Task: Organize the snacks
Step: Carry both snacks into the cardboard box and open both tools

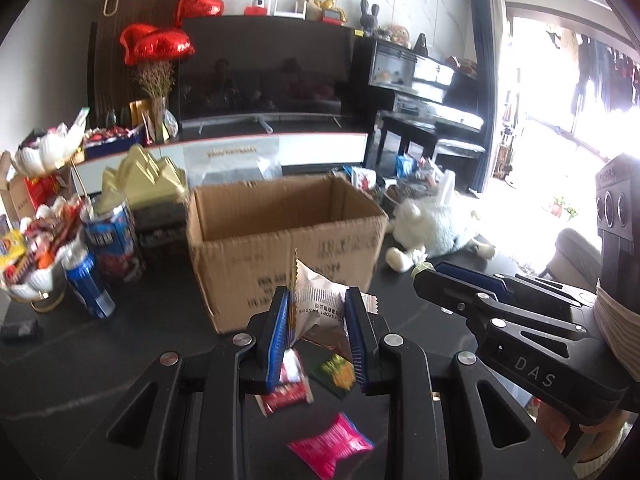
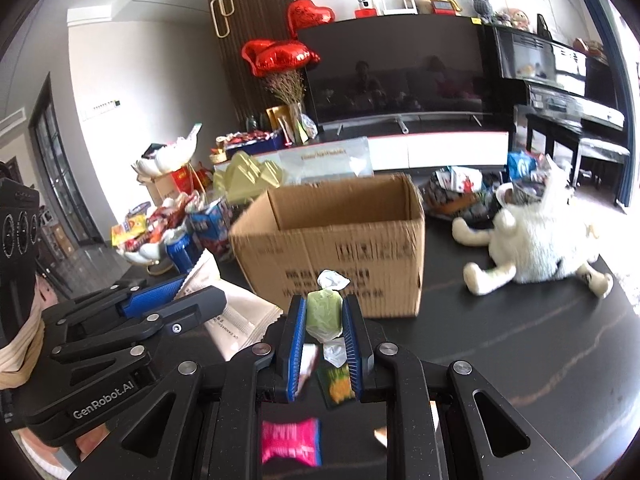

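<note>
An open cardboard box stands on the dark table, its inside bare where I can see it. My left gripper is shut on a white snack packet held above the table, just in front of the box. My right gripper is shut on a small green wrapped sweet. In the right wrist view the left gripper shows at the left with the white packet. Below lie a pink packet, a red packet and a green packet.
Blue cans and white shell-shaped bowls of sweets crowd the left of the table. A white plush toy lies to the right of the box. A gold ornament, a television and a piano stand beyond.
</note>
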Action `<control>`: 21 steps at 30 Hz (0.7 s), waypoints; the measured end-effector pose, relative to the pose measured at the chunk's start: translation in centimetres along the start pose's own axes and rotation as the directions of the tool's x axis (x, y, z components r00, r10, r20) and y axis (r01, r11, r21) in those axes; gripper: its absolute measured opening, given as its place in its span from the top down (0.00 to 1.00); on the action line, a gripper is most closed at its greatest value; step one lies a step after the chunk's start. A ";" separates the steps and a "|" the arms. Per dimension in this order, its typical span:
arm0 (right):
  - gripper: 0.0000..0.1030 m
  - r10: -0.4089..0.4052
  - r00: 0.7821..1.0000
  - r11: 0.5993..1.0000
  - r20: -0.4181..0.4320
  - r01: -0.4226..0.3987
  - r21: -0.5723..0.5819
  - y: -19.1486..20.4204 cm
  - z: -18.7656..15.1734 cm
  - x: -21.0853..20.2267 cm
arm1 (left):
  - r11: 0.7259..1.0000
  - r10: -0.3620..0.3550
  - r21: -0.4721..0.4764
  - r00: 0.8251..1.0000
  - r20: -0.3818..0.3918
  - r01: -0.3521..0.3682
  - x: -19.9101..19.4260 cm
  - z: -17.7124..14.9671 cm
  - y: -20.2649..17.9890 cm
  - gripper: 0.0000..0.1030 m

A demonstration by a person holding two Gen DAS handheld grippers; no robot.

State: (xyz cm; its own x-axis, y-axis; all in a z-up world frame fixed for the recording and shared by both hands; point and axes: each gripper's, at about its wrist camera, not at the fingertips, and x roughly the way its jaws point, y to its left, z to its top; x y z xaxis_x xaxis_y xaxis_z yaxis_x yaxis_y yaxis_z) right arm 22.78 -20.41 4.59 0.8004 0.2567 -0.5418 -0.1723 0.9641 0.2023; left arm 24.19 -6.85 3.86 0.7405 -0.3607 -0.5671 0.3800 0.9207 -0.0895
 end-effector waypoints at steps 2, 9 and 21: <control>0.80 0.000 1.000 1.000 0.009 0.000 -0.007 0.1 0.9 0.4 | 1.000 0.013 0.012 1.000 0.014 -0.013 0.2 0.9 0.4 0.73; 0.80 0.003 0.999 1.000 0.036 -0.003 -0.018 0.3 4.1 2.1 | 0.999 0.044 0.026 0.998 0.045 -0.045 1.0 3.5 1.7 0.73; 0.80 0.005 1.000 1.000 0.019 -0.004 -0.019 -0.5 7.9 7.2 | 0.997 0.068 0.015 0.996 0.052 -0.069 5.5 7.4 4.0 0.73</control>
State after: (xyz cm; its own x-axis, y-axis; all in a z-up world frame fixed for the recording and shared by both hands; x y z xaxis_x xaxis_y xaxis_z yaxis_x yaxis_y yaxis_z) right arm 33.17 -19.53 7.02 0.8101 0.2600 -0.5255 -0.1867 0.9640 0.1893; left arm 33.88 -6.21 6.42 0.7923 -0.3040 -0.5290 0.3359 0.9411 -0.0377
